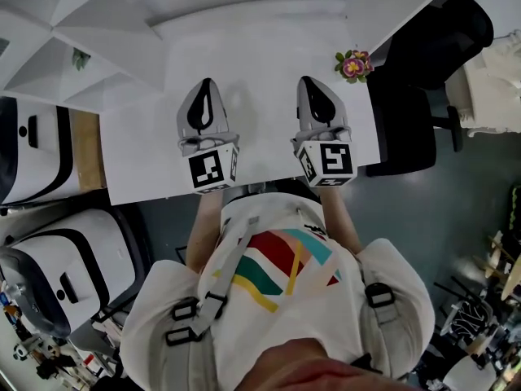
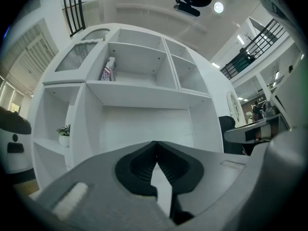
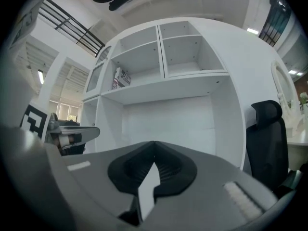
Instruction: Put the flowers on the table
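Grey left gripper [image 1: 207,85], right gripper [image 1: 310,83] side by side over table [image 1: 260,141], jaws together, empty; flowers [image 1: 355,64] at corner.

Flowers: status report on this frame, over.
Left gripper shut, empty. Right gripper shut, empty. Flowers at far right corner of table, untouched. Nothing between them and right gripper.

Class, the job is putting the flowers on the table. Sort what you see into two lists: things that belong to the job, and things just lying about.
Belong to the job:
- flowers, at the table's far right edge
- table
- left gripper and right gripper, both shut, empty

Just lying about:
- black chair
- potted plant on the shelving
- books
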Available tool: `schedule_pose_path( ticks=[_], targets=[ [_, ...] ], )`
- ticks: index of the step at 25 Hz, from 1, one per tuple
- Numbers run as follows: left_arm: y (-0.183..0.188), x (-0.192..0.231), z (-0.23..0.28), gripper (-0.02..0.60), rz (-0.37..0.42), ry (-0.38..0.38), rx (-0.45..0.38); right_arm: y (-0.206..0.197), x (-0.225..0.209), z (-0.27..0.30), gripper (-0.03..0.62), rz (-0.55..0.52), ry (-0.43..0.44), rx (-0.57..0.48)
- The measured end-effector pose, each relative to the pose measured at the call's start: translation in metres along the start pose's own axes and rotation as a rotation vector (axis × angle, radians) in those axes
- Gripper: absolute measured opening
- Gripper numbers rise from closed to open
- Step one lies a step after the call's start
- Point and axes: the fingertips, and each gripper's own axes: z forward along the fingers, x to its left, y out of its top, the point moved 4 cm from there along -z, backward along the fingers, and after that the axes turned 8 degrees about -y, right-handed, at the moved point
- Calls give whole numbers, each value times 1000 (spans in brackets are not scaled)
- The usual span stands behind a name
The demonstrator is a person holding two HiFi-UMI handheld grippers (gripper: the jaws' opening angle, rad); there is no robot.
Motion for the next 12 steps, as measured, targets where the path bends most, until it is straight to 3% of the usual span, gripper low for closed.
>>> schedule_pose_path(
  ticks=[12],
  targets=[
    [5,10,-6,3,-6,38,-16,-4,5,6,0,-28,26,15]
  ],
)
